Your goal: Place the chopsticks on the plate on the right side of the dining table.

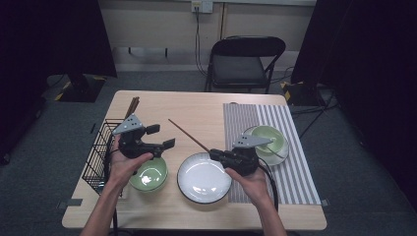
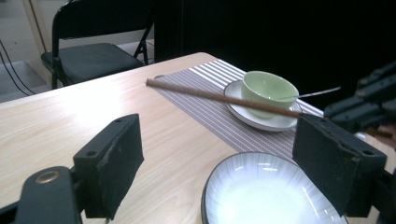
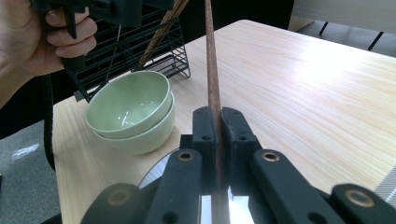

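Note:
My right gripper (image 1: 215, 154) (image 3: 218, 115) is shut on one brown chopstick (image 1: 189, 135) (image 3: 212, 70) (image 2: 219, 97). The stick slants up and left over the wooden table (image 1: 196, 105). My left gripper (image 1: 161, 136) (image 2: 224, 163) stands open with nothing between its pads, hovering above two stacked green bowls (image 1: 149, 174) (image 3: 130, 107). A white plate (image 1: 204, 178) (image 2: 266, 191) lies between my two hands. In the left gripper view the right gripper (image 2: 369, 98) shows at the far right.
A black wire basket (image 1: 101, 152) (image 3: 135, 51) at the table's left edge holds more chopsticks (image 1: 132, 105). On a striped placemat (image 1: 290, 162) sits a green bowl (image 1: 269, 136) (image 2: 268, 87) on a saucer, with a spoon (image 2: 317, 92). A folding chair (image 1: 243, 64) stands behind.

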`<action>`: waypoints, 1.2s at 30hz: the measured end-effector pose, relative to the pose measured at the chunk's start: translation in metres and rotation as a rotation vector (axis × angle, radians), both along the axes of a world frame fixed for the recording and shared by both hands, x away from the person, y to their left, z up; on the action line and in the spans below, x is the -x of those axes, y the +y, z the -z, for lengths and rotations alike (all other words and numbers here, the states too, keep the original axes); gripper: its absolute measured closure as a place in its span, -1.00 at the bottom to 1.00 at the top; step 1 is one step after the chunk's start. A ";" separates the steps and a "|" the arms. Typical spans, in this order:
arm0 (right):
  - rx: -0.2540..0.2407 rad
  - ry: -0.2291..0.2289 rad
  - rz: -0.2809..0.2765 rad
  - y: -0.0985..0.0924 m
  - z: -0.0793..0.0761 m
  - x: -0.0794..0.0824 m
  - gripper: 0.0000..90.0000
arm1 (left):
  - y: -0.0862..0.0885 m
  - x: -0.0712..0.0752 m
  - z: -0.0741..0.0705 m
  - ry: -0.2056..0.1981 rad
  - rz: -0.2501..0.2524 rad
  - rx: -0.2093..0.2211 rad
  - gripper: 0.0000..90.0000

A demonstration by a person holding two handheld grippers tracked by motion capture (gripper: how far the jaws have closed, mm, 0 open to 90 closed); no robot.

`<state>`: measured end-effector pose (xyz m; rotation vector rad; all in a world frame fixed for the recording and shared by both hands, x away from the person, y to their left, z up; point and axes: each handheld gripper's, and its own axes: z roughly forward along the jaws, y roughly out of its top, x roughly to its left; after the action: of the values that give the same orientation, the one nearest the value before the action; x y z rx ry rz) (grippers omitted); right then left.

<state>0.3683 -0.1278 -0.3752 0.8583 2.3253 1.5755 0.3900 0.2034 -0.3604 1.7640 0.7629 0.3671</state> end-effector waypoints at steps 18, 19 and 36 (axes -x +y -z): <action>0.027 -0.025 0.125 -0.045 -0.016 -0.004 0.89 | -0.007 0.014 0.024 0.066 0.043 -0.082 -0.62; 0.031 -0.028 0.131 -0.048 -0.017 -0.004 0.89 | -0.008 0.014 0.025 0.074 0.038 -0.084 -0.62; 0.068 -0.053 0.248 -0.098 -0.032 -0.012 0.89 | -0.008 0.018 0.032 0.103 0.038 -0.111 -0.64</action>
<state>0.3806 -0.2259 -0.3430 1.0293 2.1276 1.3918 0.3720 0.1951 -0.3925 1.9108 0.7940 0.2993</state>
